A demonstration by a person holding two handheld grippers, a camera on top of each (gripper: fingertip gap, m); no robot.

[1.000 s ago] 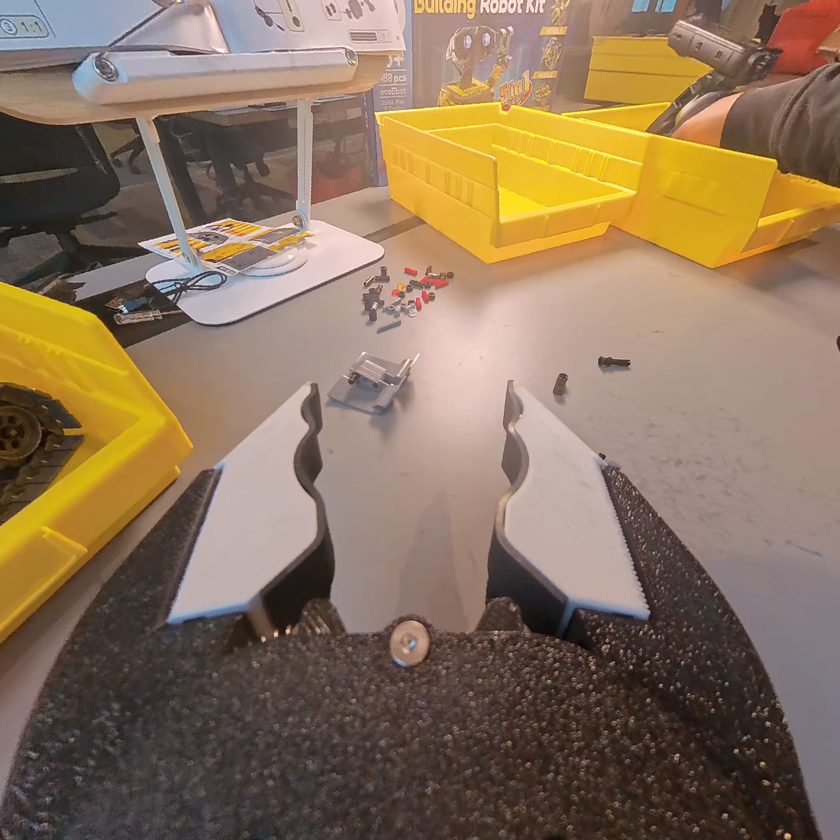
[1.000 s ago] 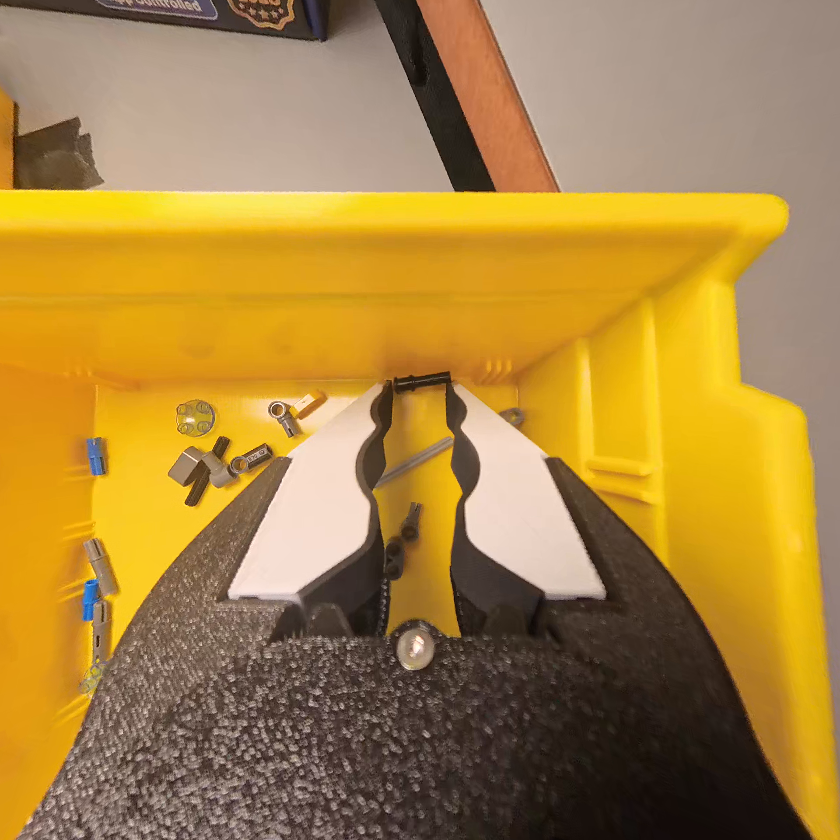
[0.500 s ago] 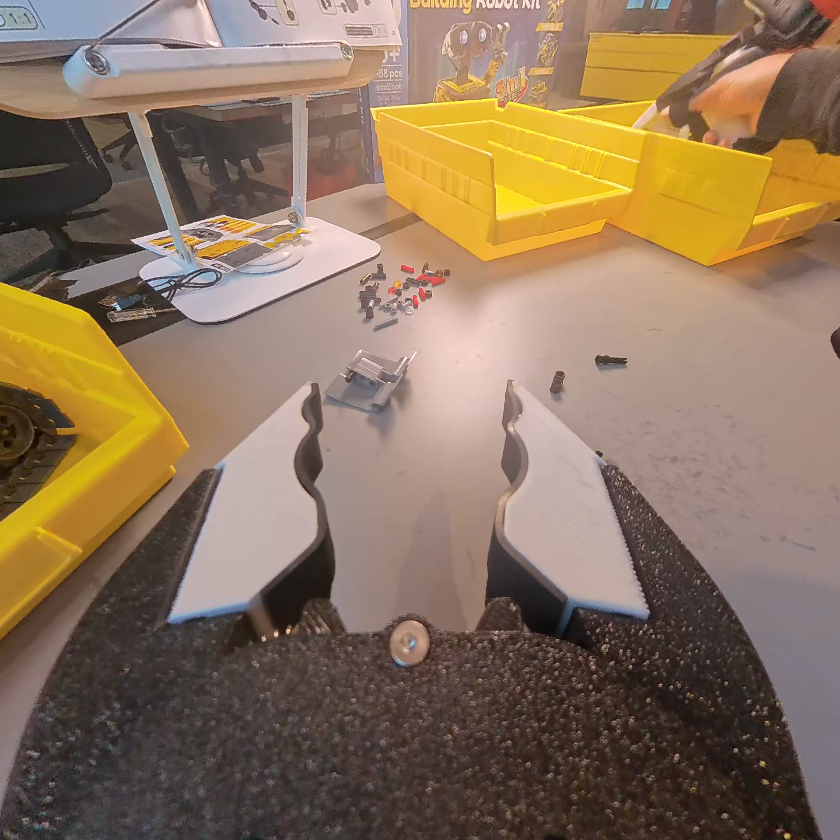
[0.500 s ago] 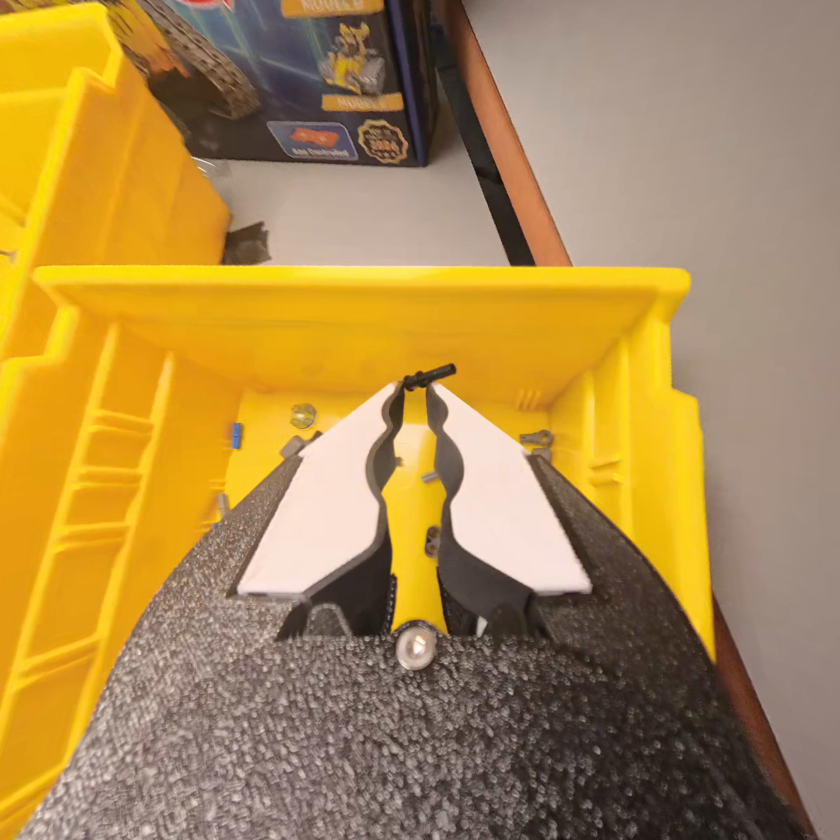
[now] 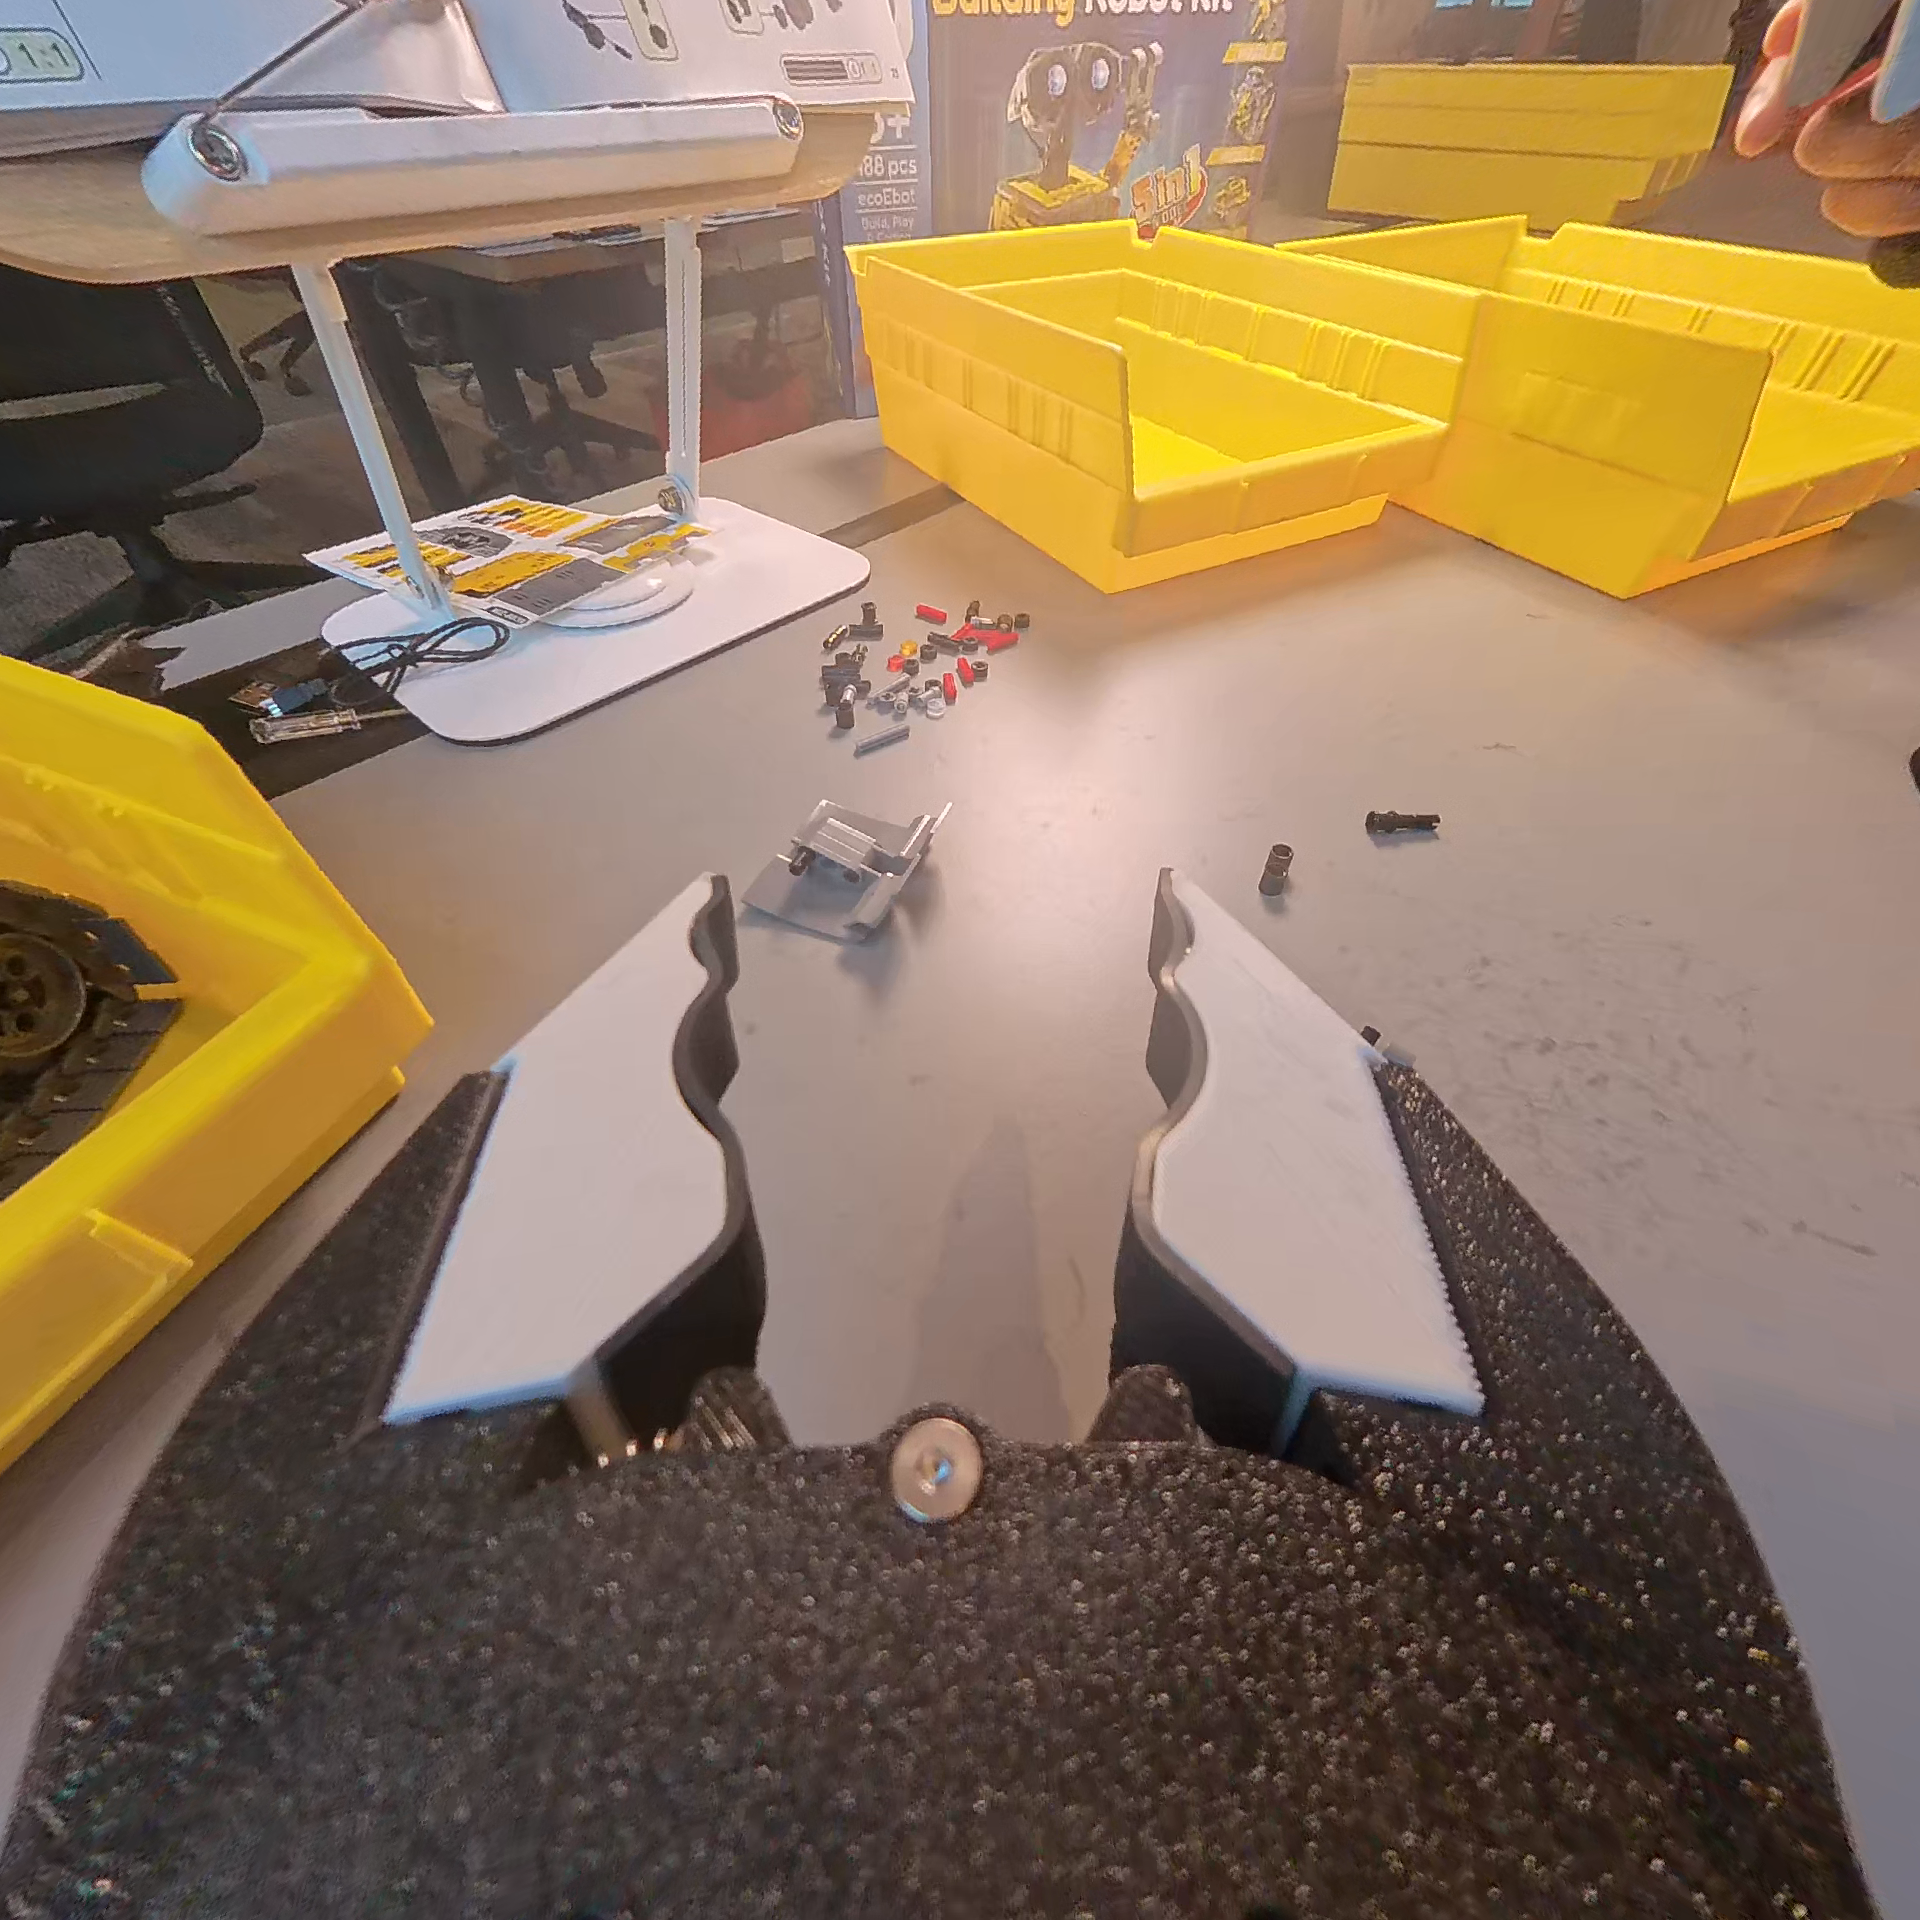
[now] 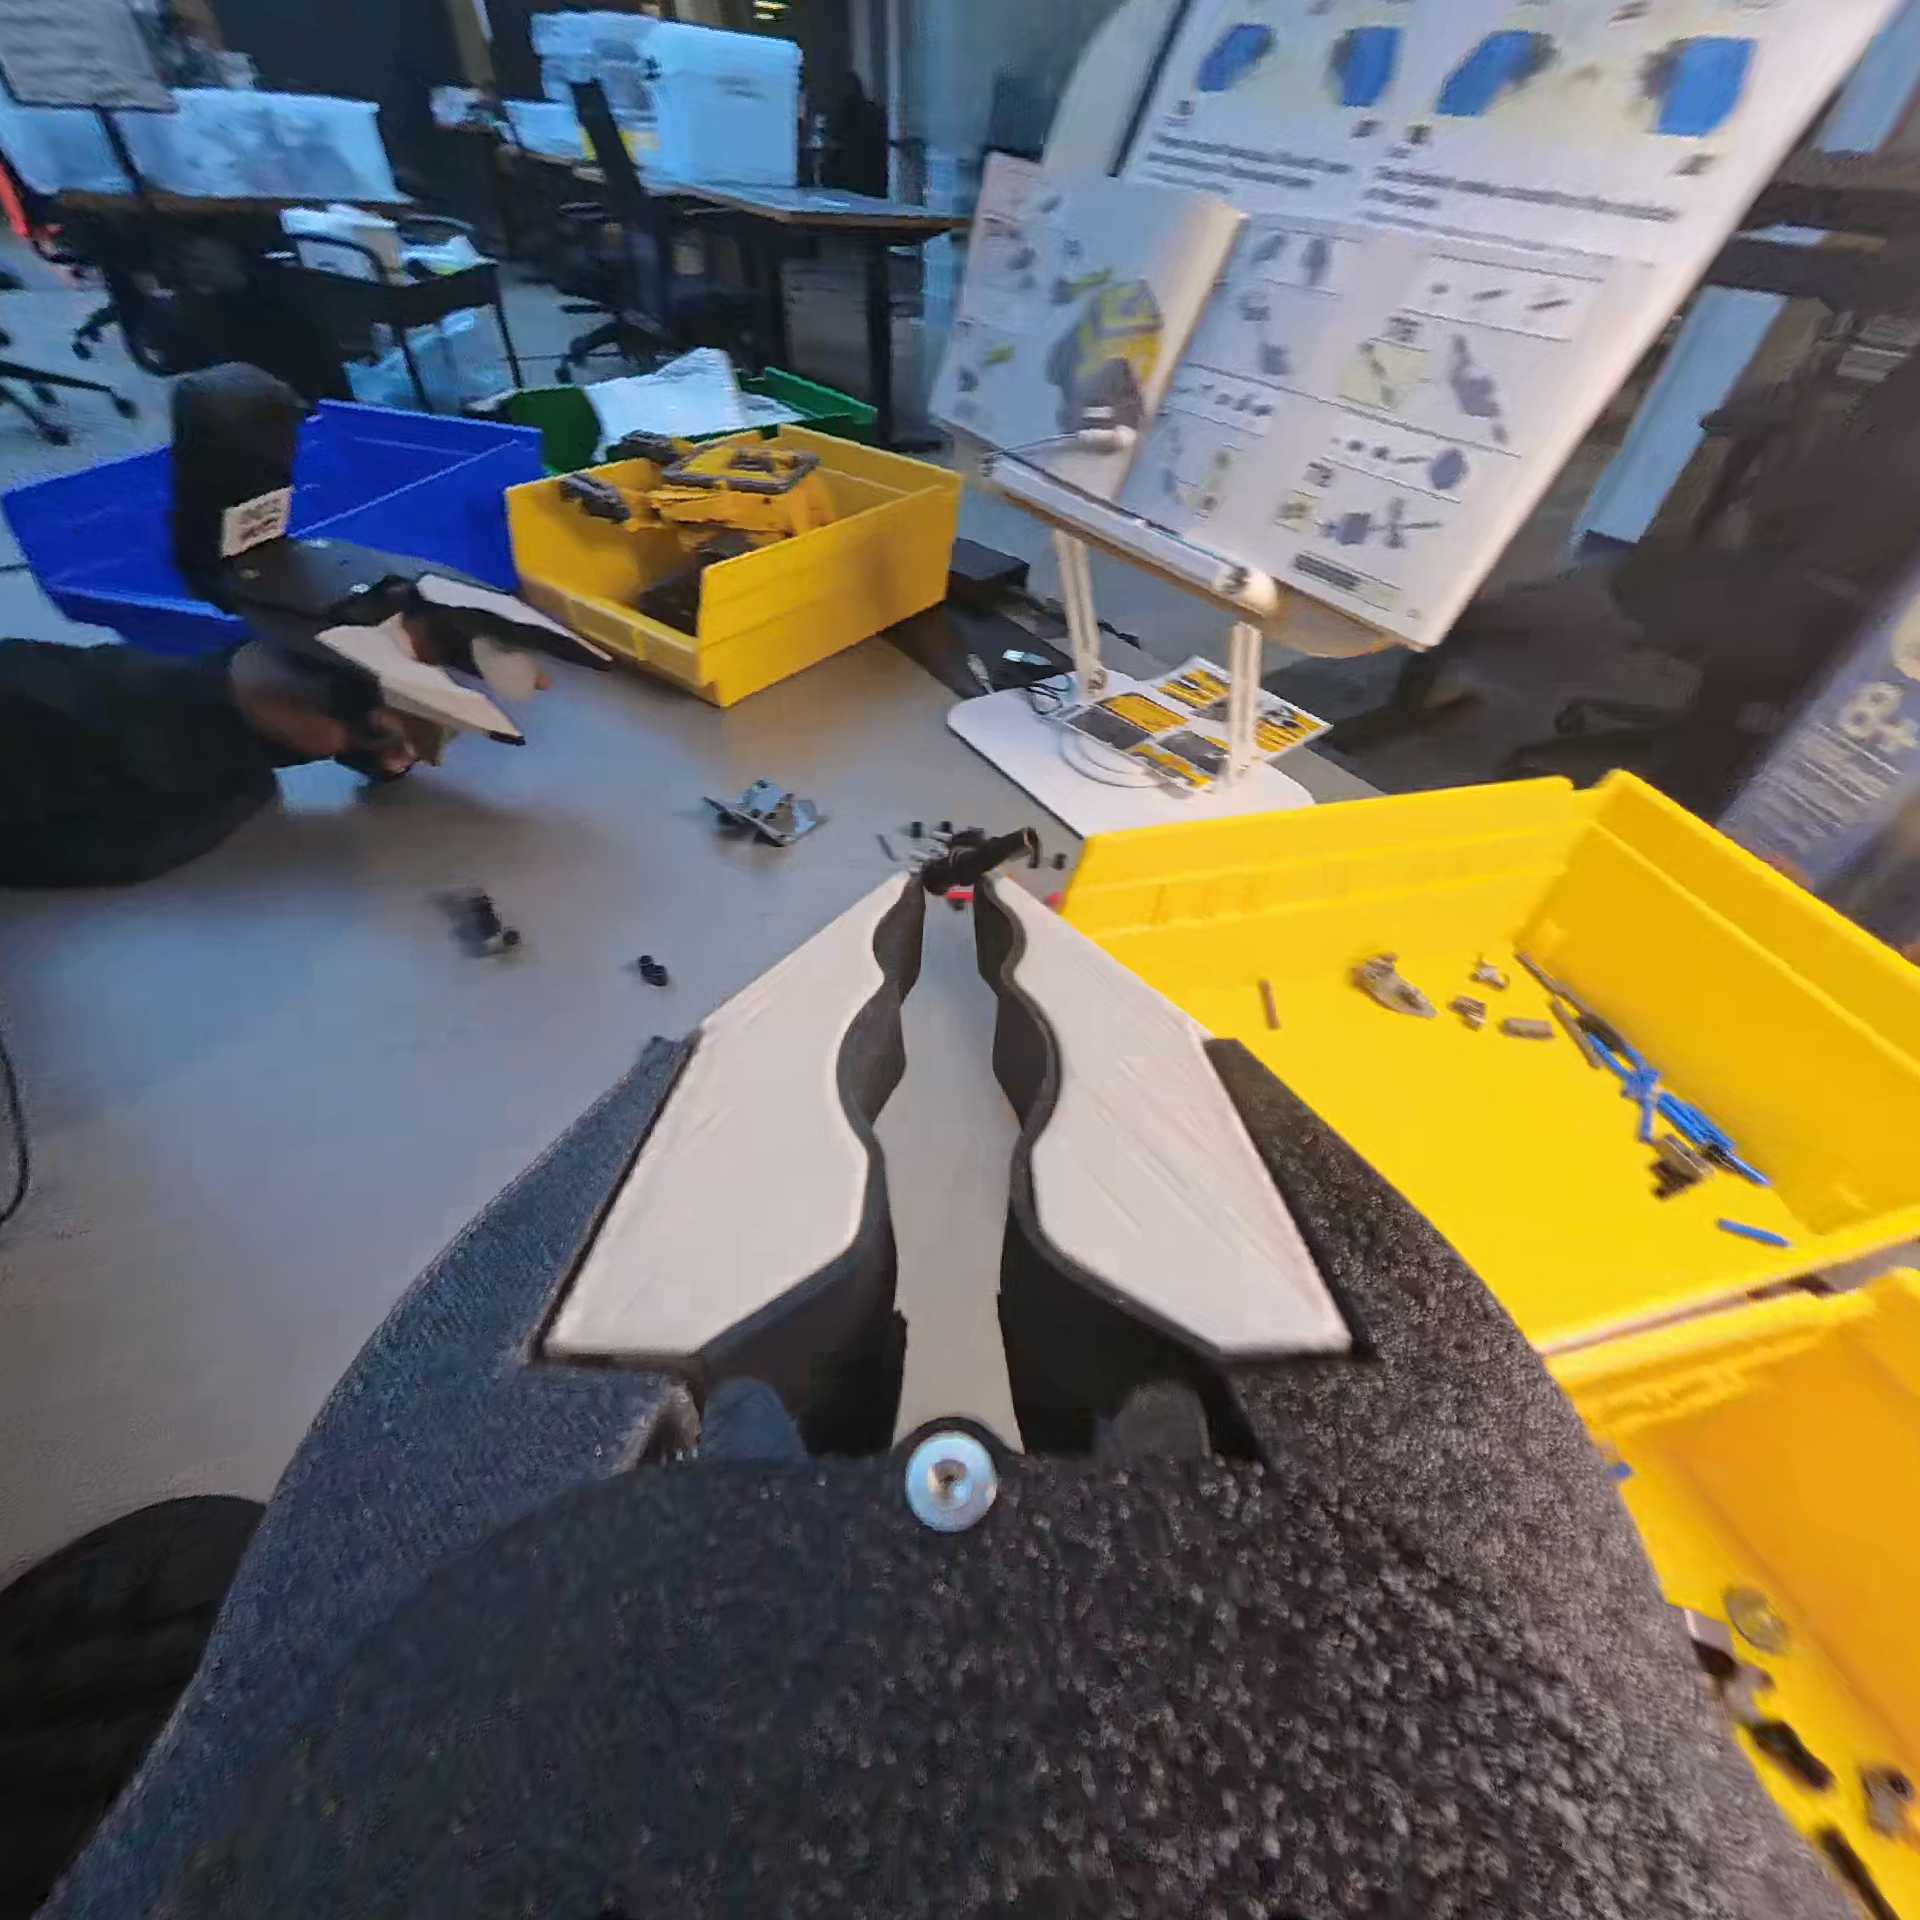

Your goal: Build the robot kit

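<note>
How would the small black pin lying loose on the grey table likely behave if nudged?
The black pin looks round-bodied and lies on its side, so it would probably roll. It seems tiny and plastic, likely very light. The table looks smooth, so it may skid away.

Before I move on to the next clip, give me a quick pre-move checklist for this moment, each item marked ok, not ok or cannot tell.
1. Right claw shut on the black pin: ok, pin sits crosswise at the tips.
2. Pin grip secure: cannot tell, only the very tips hold it and the view is blurred.
3. Left claw open and empty: ok.
4. Grey bracket piece within the left claw's line: ok, just ahead of the left fingertip, untouched.
5. Table between the claws free of bins: ok, only small loose parts.
6. Right claw clear of the yellow bin: ok, bin lies to its right.
</note>
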